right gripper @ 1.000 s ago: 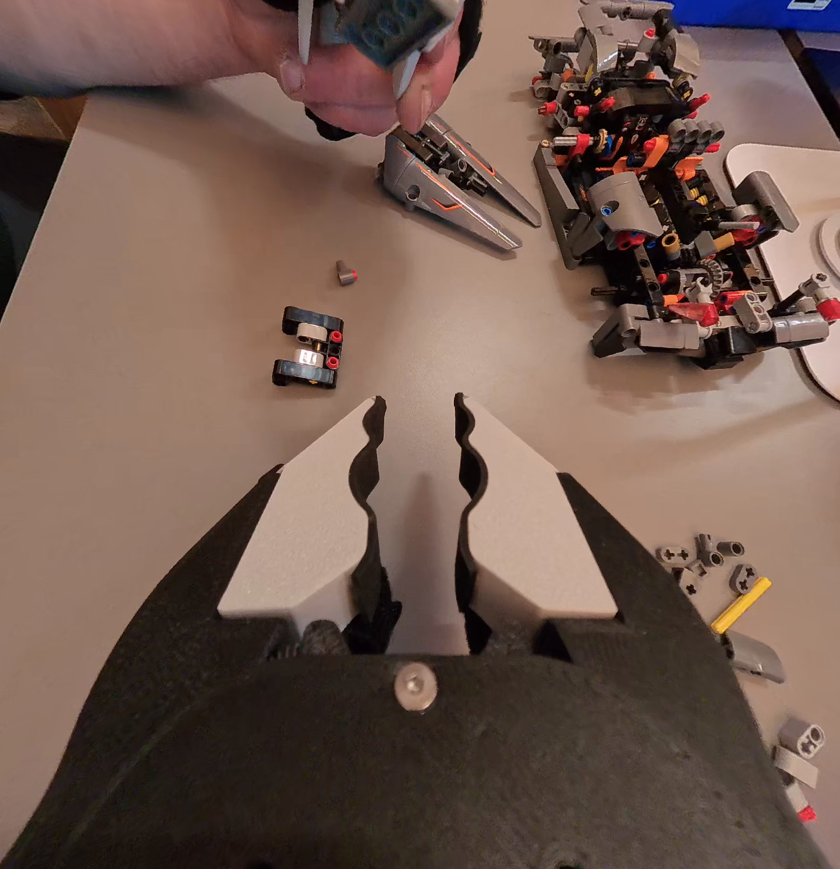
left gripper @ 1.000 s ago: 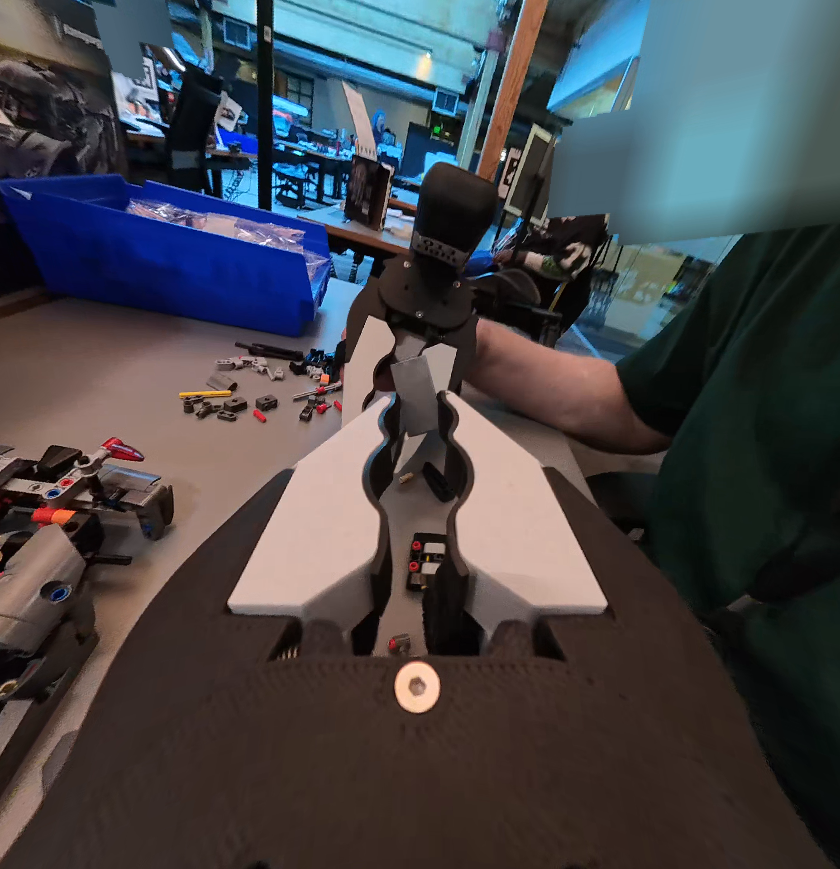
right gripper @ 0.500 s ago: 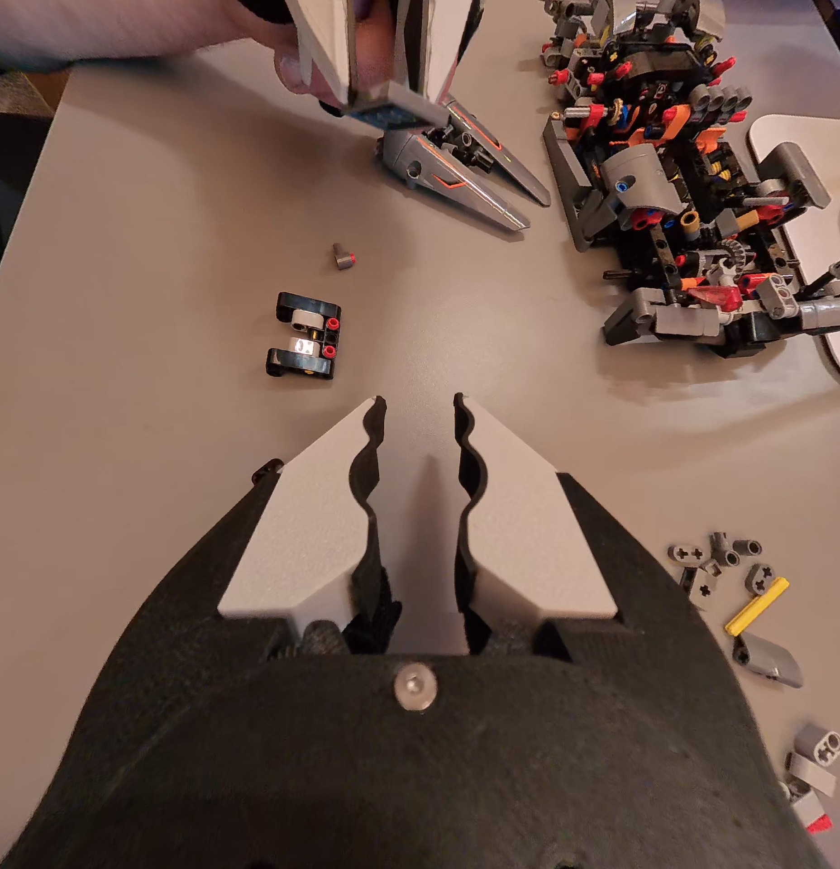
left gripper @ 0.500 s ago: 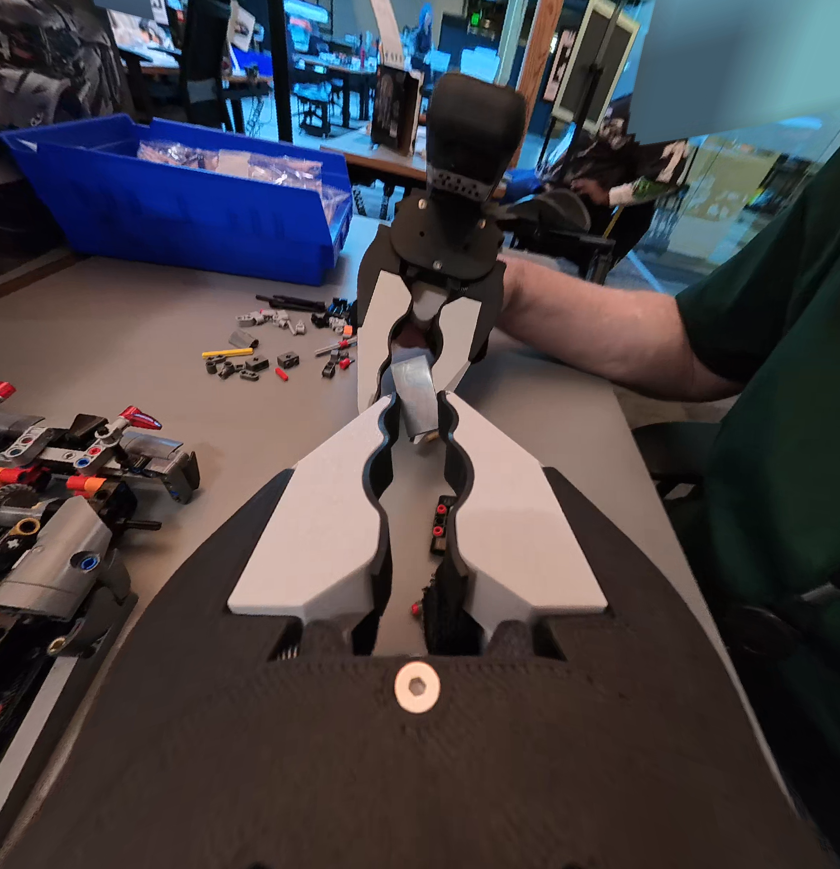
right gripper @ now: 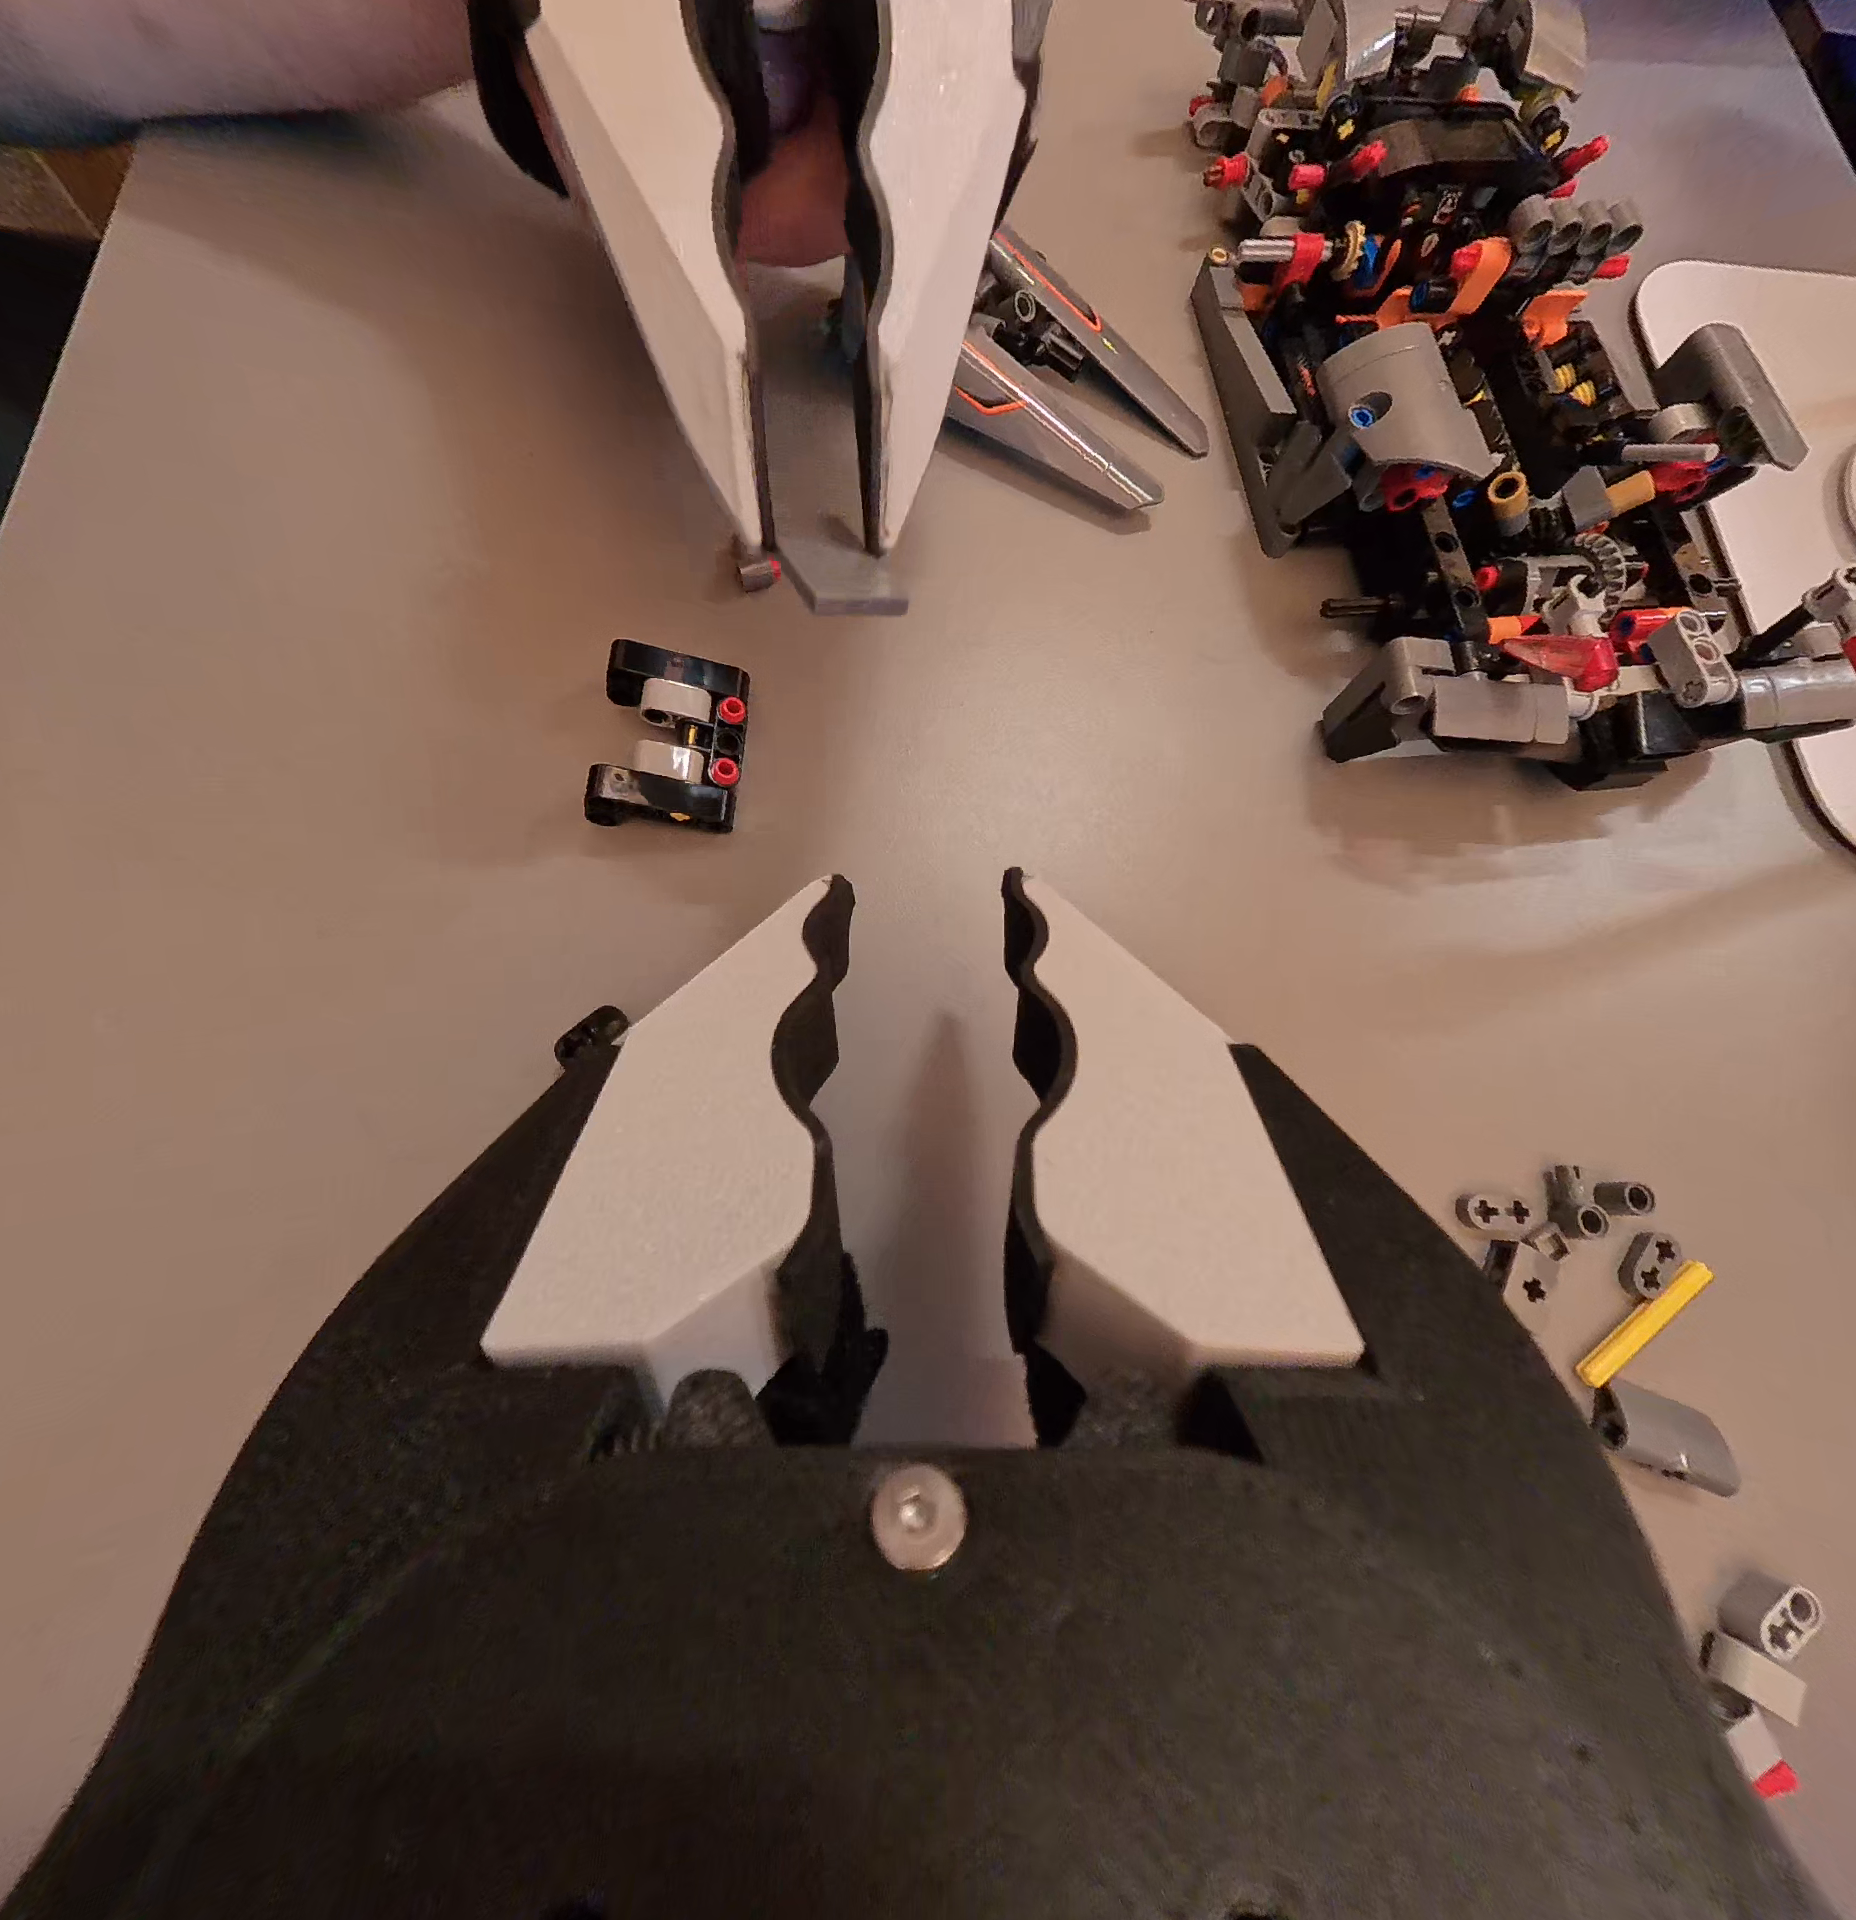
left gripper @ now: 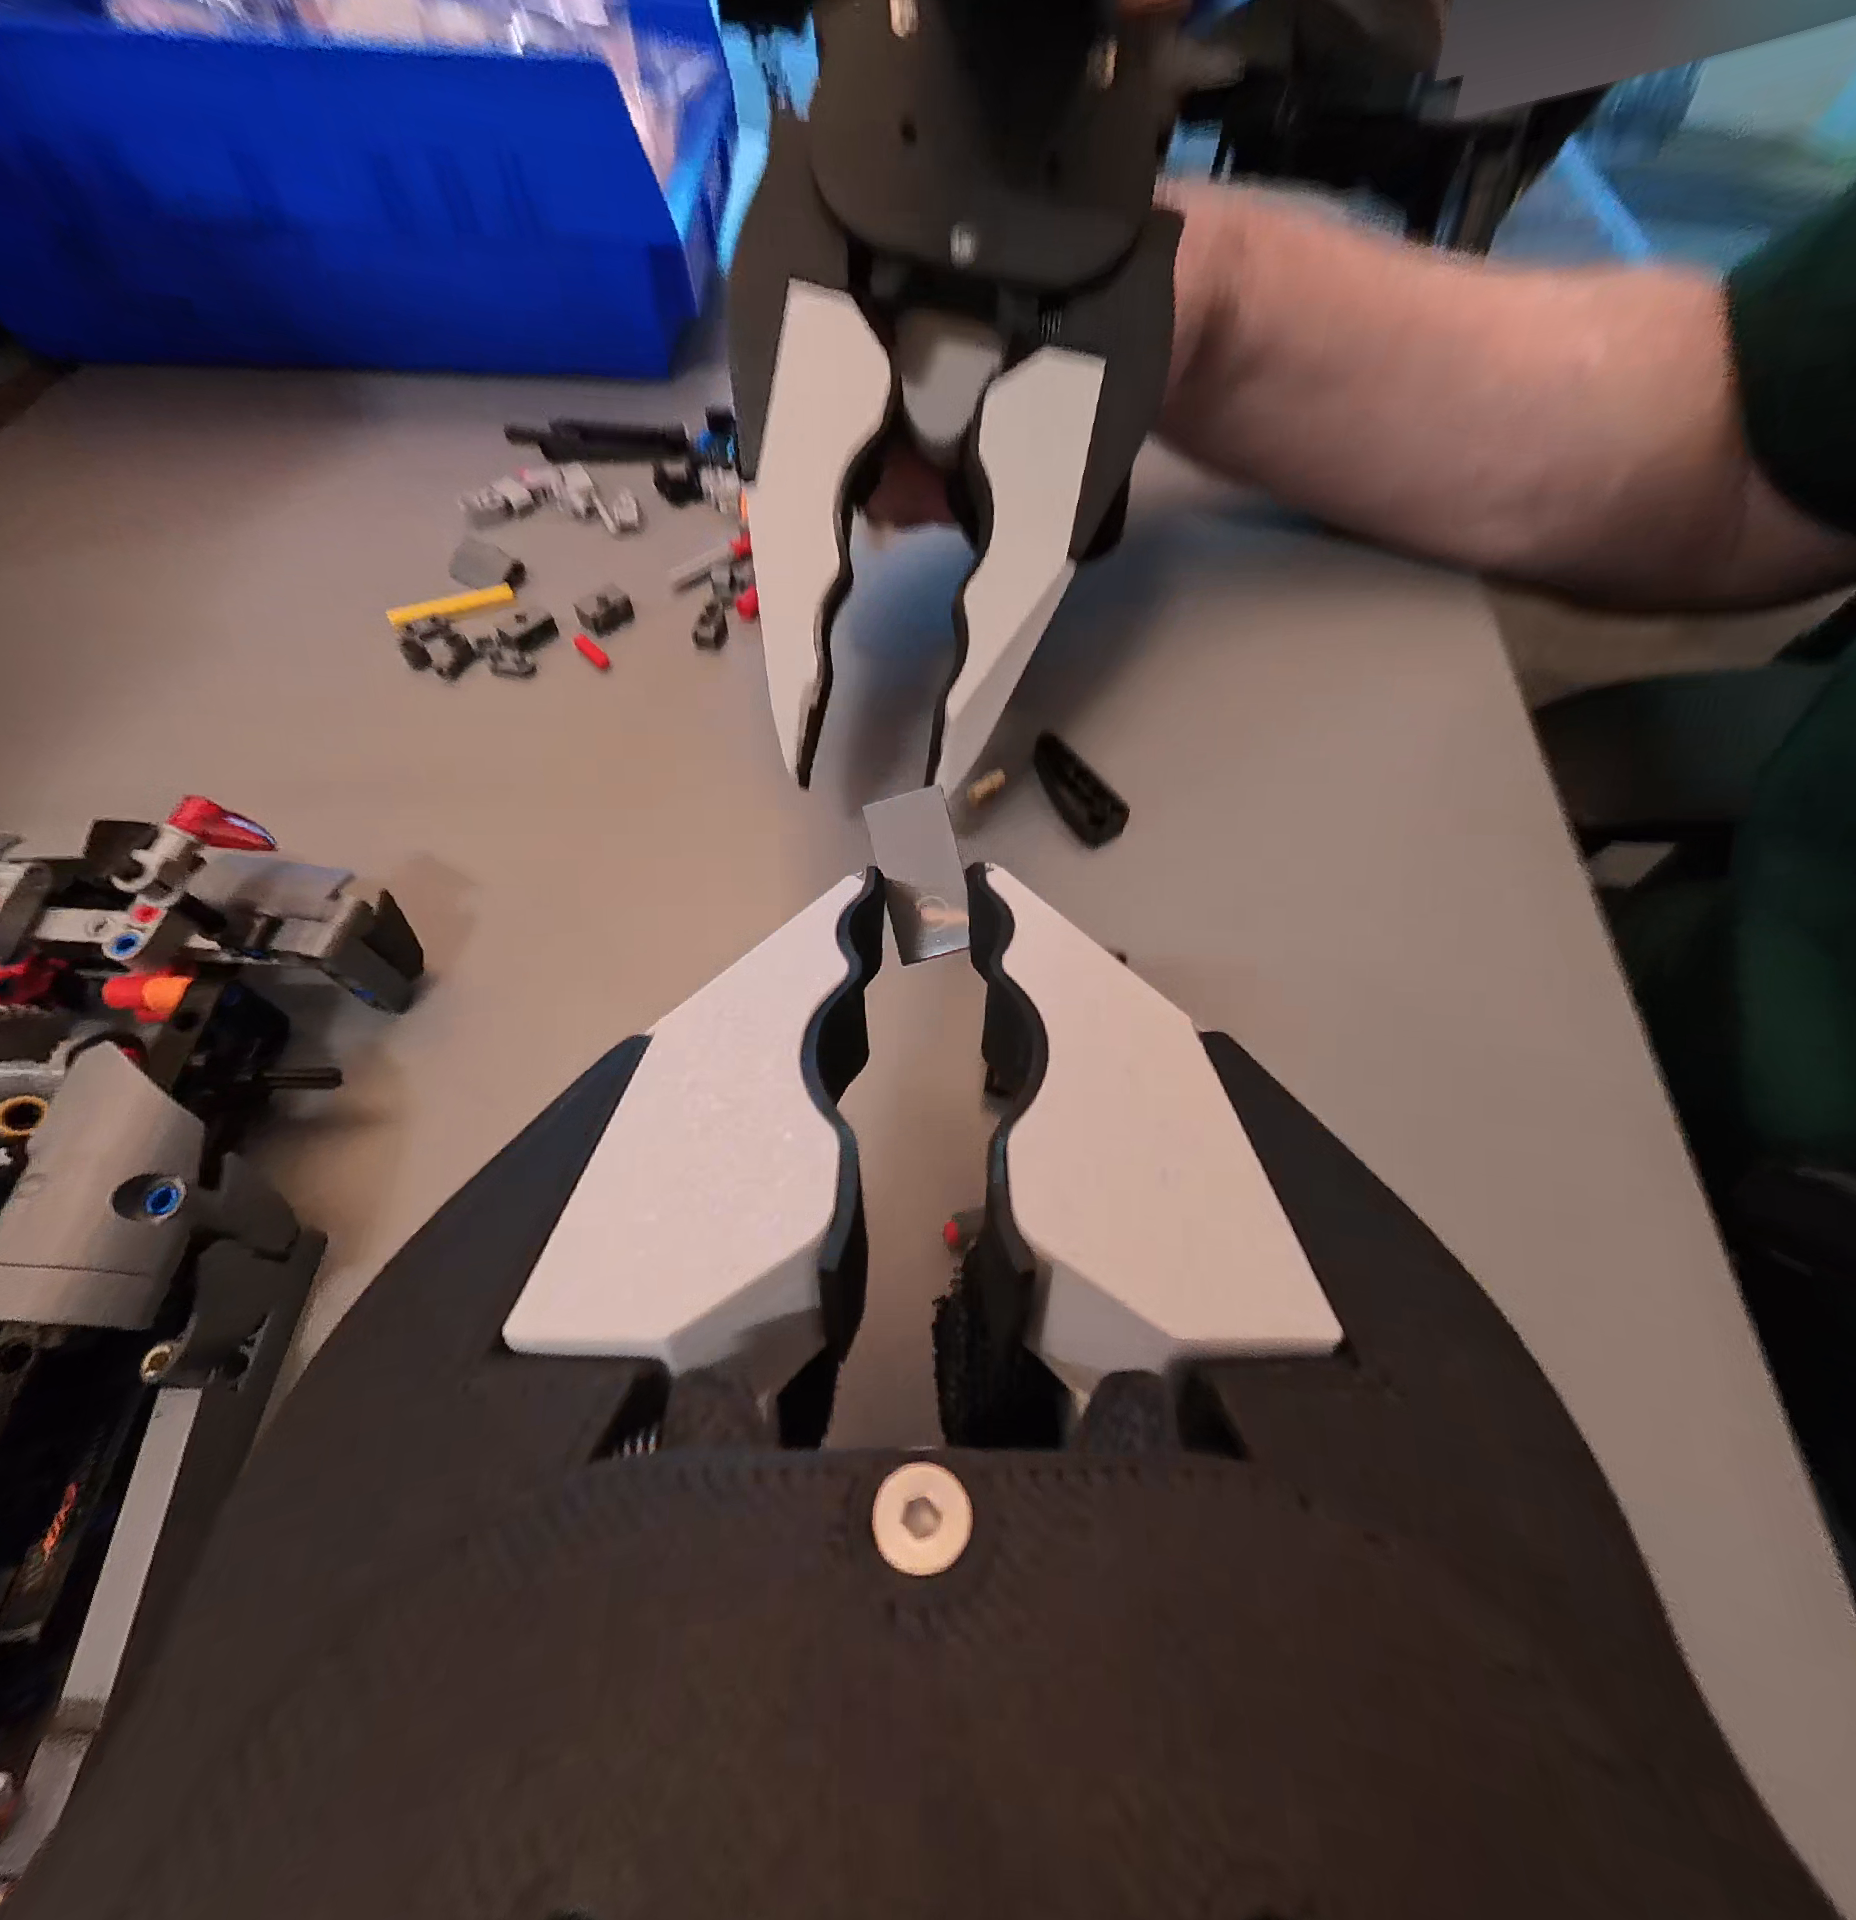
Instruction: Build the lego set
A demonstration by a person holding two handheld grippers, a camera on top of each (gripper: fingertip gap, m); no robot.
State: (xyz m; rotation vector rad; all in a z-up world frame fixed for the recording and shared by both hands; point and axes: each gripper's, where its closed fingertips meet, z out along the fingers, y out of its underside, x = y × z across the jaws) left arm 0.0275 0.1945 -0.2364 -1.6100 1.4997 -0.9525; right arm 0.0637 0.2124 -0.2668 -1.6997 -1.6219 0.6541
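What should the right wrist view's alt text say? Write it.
The open right gripper faces the left gripper, which pinches a flat grey piece near the table. A small black assembly lies left, the part-built model right.

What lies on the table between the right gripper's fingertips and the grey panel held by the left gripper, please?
Nothing: the right wrist view shows bare table between the right gripper and the grey panel; the black clip assembly sits off to one side.

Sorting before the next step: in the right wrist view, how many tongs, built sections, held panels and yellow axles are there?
Tongs: 2, left tongs, right tongs
Built sections: 3, chassis, pointed wedge, small black block
Held grey panel: 1
Yellow axle: 1
Total: 7
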